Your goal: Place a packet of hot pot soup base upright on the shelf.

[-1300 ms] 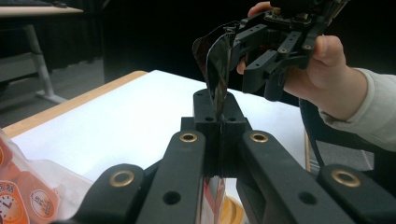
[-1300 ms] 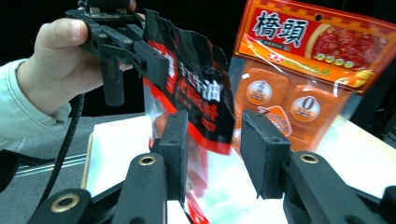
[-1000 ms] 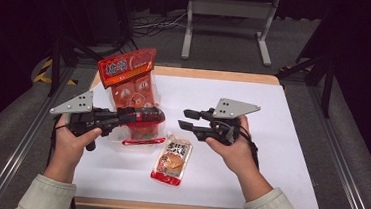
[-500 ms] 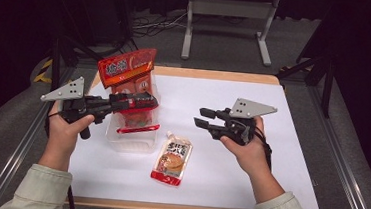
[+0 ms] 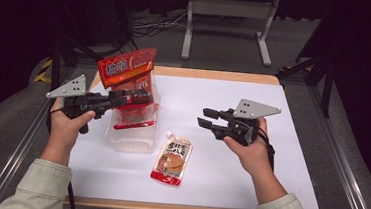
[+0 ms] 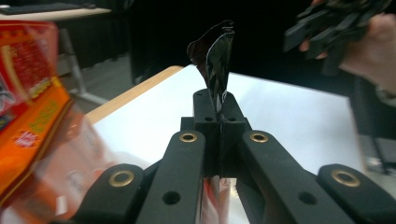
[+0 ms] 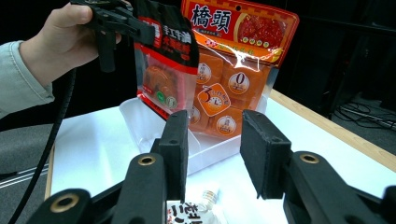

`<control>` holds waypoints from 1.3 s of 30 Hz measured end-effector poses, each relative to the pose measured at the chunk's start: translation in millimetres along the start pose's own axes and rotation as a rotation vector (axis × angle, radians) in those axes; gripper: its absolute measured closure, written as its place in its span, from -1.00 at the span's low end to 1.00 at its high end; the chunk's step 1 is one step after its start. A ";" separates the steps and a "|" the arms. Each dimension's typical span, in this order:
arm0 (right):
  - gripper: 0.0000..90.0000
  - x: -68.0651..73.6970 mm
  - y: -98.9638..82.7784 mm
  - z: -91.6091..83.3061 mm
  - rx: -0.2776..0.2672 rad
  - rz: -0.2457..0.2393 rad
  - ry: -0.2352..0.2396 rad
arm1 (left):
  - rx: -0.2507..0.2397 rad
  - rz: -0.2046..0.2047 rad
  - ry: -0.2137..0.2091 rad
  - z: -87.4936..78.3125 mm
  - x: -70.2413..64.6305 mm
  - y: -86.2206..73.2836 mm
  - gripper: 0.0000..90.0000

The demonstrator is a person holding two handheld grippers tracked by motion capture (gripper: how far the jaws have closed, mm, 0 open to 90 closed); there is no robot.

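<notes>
Two grippers are working above the white table [image 5: 269, 156]. The left gripper [image 5: 141, 98] is pinching the black top edge of a red snack pouch [image 7: 163, 70], which is hanging over the clear plastic bin [image 5: 130, 138]. The right gripper [image 5: 207, 117] is hovering well apart with jaws parted and nothing between them. Behind the pouch, an orange packet [image 5: 126, 67] is standing in the bin; a spouted sachet [image 5: 171, 161] is lying just beside the bin.

tray [image 5: 129, 142]: left part of your table [image 5: 269, 156]
big bag [image 5: 126, 68]: standing in the tray's far end
spouted pouch [image 5: 172, 159]: just right of the tray, likely apart
</notes>
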State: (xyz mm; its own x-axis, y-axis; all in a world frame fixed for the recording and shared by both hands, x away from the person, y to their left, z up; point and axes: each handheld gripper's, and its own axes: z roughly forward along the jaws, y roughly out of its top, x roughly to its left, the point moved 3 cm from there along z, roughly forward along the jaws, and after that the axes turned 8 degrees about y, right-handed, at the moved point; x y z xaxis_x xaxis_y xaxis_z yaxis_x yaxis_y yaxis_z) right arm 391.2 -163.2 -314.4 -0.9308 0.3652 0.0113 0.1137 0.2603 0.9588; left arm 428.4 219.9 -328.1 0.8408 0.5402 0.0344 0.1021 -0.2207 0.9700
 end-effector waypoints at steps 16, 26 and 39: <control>0.42 0.3 -4.6 -1.6 0.002 0.011 -0.002 | 0.025 0.037 -0.019 9.7 6.7 -12.5 0.98; 0.43 -0.5 -8.8 -4.5 0.006 0.031 -0.008 | 0.040 0.037 -0.024 16.4 12.5 -19.3 0.98; 0.43 0.2 -12.4 -2.8 0.009 0.040 0.000 | 0.039 0.020 -0.046 20.1 17.3 -26.9 0.97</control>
State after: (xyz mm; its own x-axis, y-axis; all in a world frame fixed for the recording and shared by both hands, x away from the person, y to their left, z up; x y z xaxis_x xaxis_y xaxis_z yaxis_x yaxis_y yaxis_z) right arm 388.6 -168.9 -325.5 -0.9256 0.3753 0.0496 0.1540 0.2536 0.9550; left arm 450.8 218.8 -358.5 0.8665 0.4975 0.0412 0.1055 -0.2632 0.9589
